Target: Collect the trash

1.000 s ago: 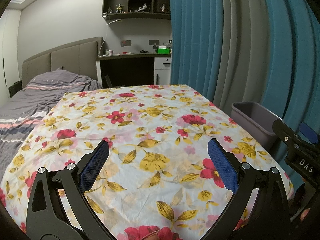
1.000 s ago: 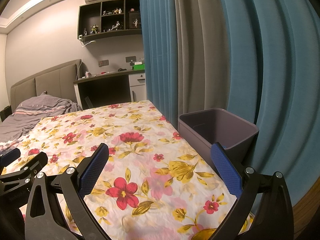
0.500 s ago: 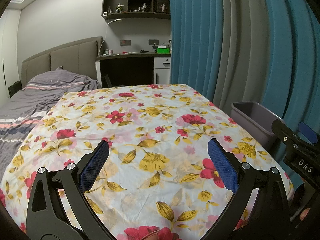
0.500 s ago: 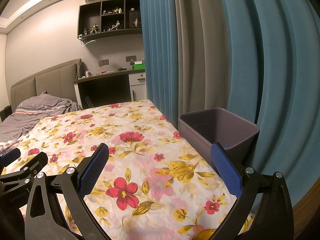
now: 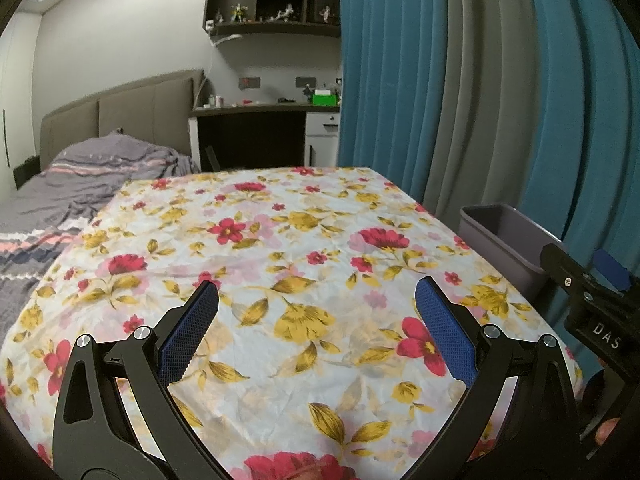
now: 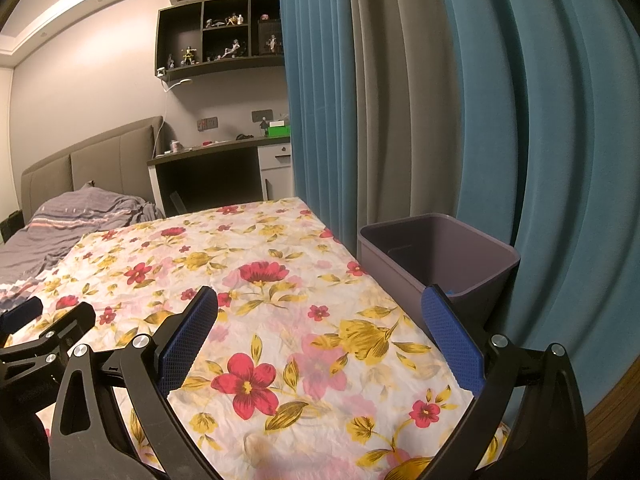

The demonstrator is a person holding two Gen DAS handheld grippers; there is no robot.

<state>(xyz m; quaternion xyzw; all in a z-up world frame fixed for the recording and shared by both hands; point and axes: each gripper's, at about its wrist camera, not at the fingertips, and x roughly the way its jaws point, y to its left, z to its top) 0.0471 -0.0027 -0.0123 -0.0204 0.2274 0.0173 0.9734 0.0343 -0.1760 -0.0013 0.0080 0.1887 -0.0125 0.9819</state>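
**Grippers over floral tabletop, bin at right**

Left gripper: lower centre of frame, spread wide, holding nothing, above floral tablecloth.
Right gripper: lower centre, likewise spread and unloaded.
Grey bin: right of centre, just beside cloth edge, against teal curtain.
Trash: cannot tell where.

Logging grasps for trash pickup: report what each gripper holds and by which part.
Nothing is held. The left gripper and the right gripper both stand open over the floral cloth, with only cloth showing between their pads.
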